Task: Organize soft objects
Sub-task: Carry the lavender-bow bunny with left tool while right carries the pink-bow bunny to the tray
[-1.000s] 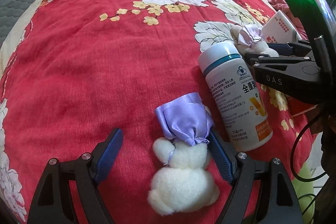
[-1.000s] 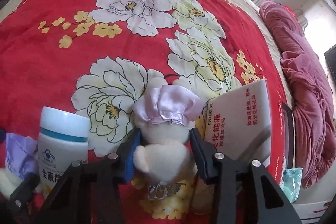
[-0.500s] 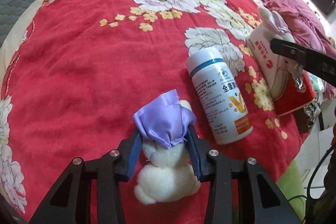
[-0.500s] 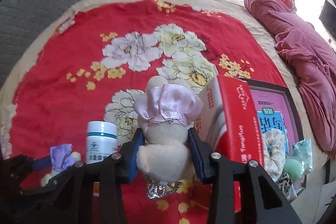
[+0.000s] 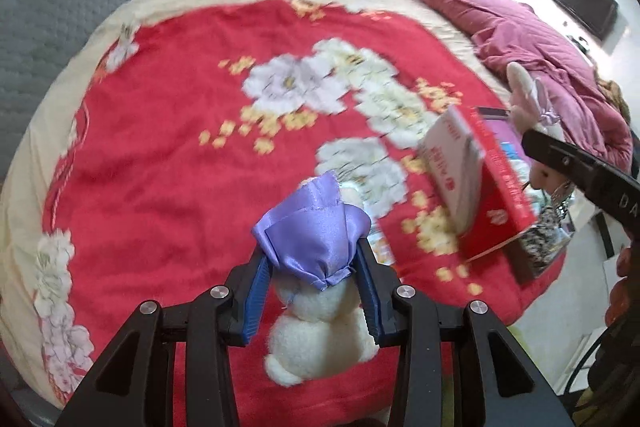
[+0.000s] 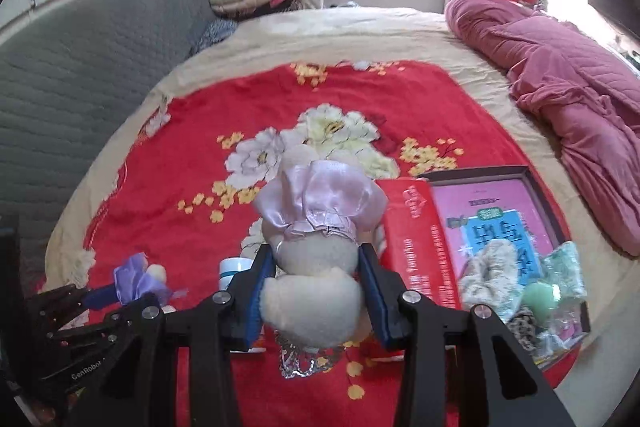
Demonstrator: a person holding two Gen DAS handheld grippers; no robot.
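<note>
The left gripper [image 5: 314, 291] is raised above the bed [image 5: 160, 155], pointing forward and down toward the red floral blanket, its blue-padded fingers [image 5: 256, 297] clamped on the purple-capped plush [image 5: 316, 287]. The toy's white body hangs toward 6 o'clock and its satin cap points to 12. The right gripper [image 6: 318, 291] is likewise lifted over the bed, levelled more toward the far window, its fingers [image 6: 374, 293] pinching the pink-capped plush [image 6: 316, 251] at the neck, cap at 12 o'clock. In the right wrist view the left gripper and its toy sit at 8 o'clock. A red box [image 6: 420, 247] stands at 3 o'clock of the pink-capped plush, with a tray [image 6: 536, 183] of soft items beyond it. A white bottle [image 6: 232, 269] peeks out at 9 o'clock, on the blanket.
</note>
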